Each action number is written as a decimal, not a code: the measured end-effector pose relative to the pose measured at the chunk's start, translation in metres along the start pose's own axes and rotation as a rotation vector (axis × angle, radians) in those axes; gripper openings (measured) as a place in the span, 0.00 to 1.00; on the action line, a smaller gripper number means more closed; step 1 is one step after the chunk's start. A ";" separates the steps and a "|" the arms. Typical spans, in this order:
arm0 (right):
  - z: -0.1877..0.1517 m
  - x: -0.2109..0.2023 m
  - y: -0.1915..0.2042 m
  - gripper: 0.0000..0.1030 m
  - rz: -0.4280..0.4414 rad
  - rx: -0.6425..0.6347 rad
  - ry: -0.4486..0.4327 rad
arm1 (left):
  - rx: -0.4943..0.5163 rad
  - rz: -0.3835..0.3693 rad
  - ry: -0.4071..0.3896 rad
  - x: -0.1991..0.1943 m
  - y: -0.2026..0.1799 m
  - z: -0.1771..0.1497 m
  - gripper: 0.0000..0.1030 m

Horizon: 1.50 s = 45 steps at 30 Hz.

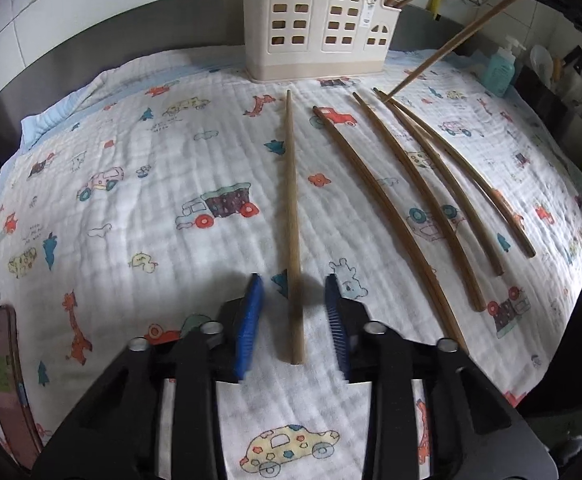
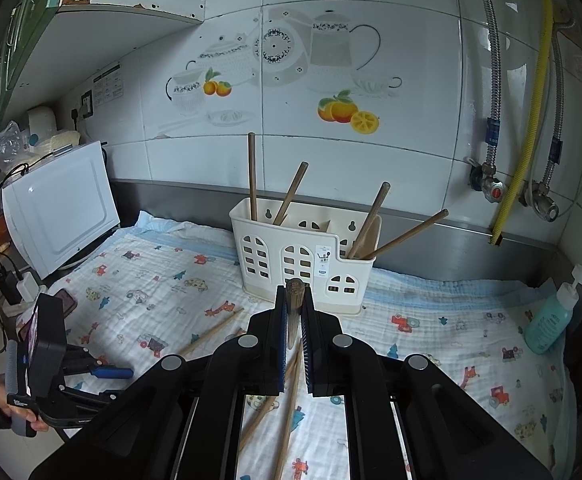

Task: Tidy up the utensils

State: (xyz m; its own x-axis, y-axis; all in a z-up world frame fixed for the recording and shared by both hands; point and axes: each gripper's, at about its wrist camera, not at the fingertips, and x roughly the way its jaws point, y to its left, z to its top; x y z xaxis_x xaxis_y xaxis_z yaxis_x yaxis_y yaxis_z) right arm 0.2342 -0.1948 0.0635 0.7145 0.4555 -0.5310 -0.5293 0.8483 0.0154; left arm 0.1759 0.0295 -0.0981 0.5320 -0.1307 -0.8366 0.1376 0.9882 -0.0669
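Chopsticks (image 1: 395, 216) are lying on the cloth (image 1: 131, 152), near the holder (image 2: 303, 256). Right gripper (image 2: 294, 304) is clamping one chopstick (image 2: 294, 312); it risks slipping. Left gripper (image 1: 293, 312) is straddling another (image 1: 293, 208), jaws apart, possibly nudging it.

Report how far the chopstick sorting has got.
Done: four chopsticks already stand in the cream holder. In hand: the right gripper is shut on a chopstick, raised off the cloth. The left gripper is open, straddling the leftmost chopstick. Left: that one and four more lying on the printed cloth.
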 end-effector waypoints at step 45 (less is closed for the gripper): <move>0.056 -0.017 -0.011 0.06 0.009 0.011 -0.104 | 0.037 0.014 -0.415 -0.099 -0.013 0.115 0.06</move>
State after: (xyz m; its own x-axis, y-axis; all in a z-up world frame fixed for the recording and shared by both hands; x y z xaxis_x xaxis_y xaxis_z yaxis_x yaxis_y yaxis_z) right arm 0.2532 -0.1974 0.1196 0.7536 0.4883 -0.4400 -0.5313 0.8467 0.0296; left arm 0.2179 0.0204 0.0481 0.8246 -0.1457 -0.5466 0.1541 0.9876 -0.0307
